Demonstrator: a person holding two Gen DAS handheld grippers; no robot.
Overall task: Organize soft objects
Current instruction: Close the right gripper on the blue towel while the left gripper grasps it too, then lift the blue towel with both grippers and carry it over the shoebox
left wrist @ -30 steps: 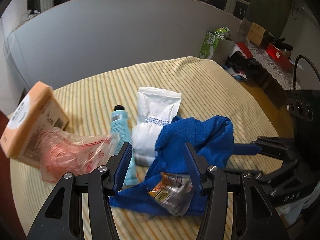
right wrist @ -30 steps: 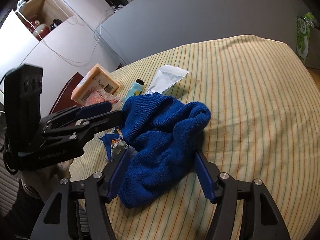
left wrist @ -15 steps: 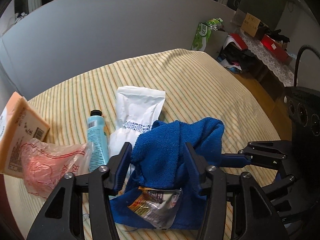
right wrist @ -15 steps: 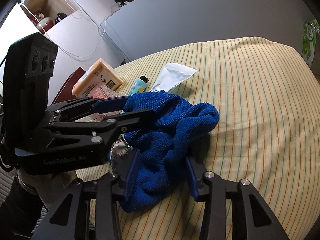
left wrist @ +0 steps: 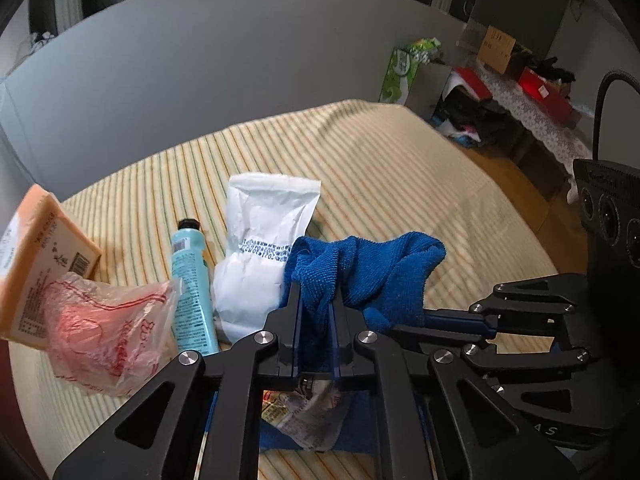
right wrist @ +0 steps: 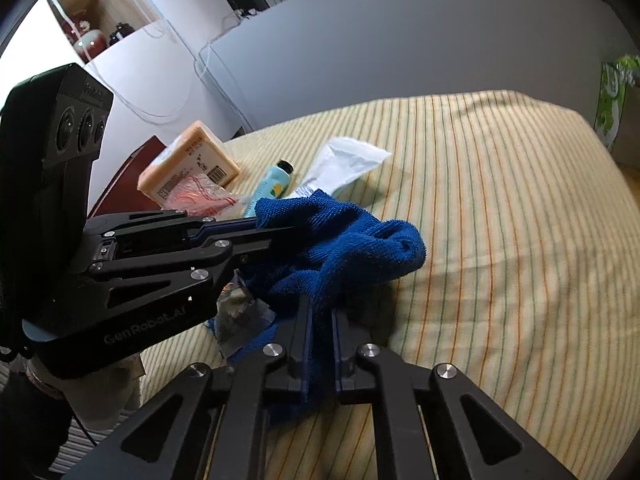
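A crumpled blue towel (left wrist: 372, 268) lies on the striped bed; it also shows in the right wrist view (right wrist: 352, 248). My left gripper (left wrist: 316, 300) is shut on the towel's near left fold. My right gripper (right wrist: 320, 320) is shut on the towel's near right edge. Each gripper shows in the other's view: the right one (left wrist: 452, 316) reaches in from the right, the left one (right wrist: 256, 236) from the left. A crinkled snack wrapper (left wrist: 308, 412) lies under the towel's near edge.
A white pouch (left wrist: 264, 232), a teal tube (left wrist: 190, 280), a pink plastic bag (left wrist: 100, 328) and an orange box (left wrist: 36, 256) lie left of the towel. A grey headboard (left wrist: 200, 72) stands behind. The bed's right edge drops to a cluttered floor (left wrist: 500, 120).
Both grippers closed from open onto the towel. The towel bunched up between them and its folds rose a little off the bed.
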